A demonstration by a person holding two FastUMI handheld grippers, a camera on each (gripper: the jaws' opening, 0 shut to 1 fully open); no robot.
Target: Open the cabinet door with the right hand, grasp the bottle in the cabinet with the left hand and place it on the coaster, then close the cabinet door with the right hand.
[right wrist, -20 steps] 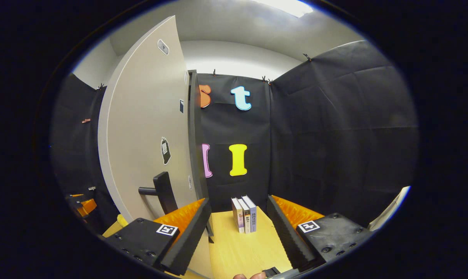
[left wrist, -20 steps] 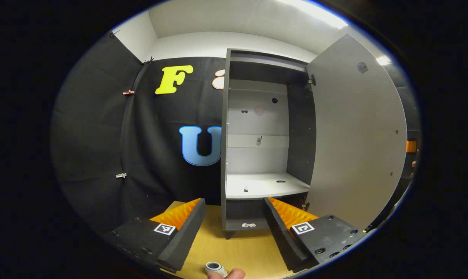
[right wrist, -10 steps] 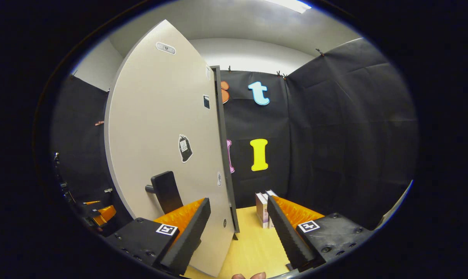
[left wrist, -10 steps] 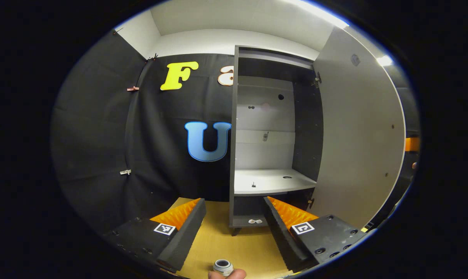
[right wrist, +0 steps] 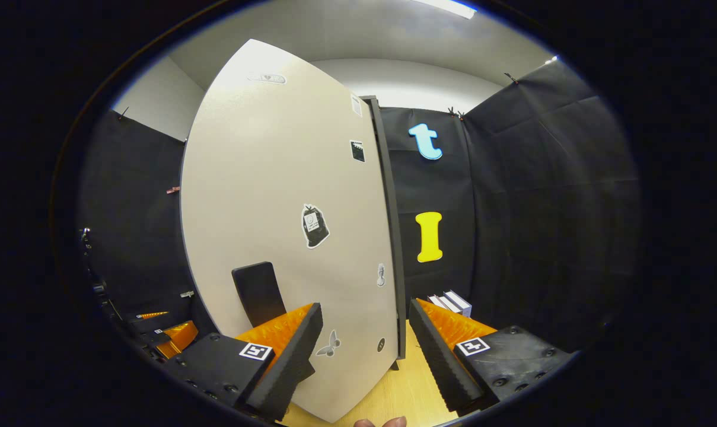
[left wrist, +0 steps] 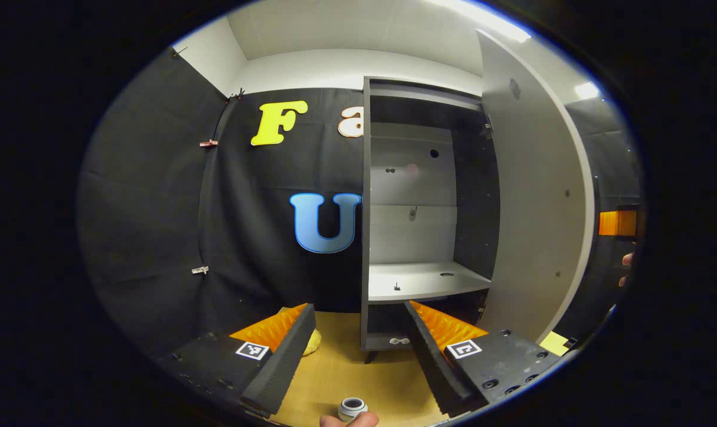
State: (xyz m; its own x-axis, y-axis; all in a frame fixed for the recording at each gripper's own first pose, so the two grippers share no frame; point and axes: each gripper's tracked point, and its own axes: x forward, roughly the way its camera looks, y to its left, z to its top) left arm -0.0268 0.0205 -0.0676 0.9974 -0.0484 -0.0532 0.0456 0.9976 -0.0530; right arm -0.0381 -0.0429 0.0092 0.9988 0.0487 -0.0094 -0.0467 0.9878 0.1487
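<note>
The dark cabinet stands with its door partly swung in, and its pale shelf is bare. My left gripper hangs open over the wooden table, in front of the cabinet's foot. A small round white-and-grey cap sits at the bottom edge by a fingertip; whether it is the bottle's top I cannot tell. In the right gripper view the door's outer face is close ahead, and its black handle sits just behind one finger. My right gripper is open, with the door's lower edge between its fingers.
Several books stand on the table right of the cabinet. A yellow lump lies left of the cabinet foot, and a yellow flat piece below the door. The left gripper shows beyond the door, the right gripper's hand behind it.
The door has swung further toward the cabinet, narrowing the opening. My right gripper followed it leftward, so the books slid behind its finger. The left gripper stayed open and shifted slightly.
</note>
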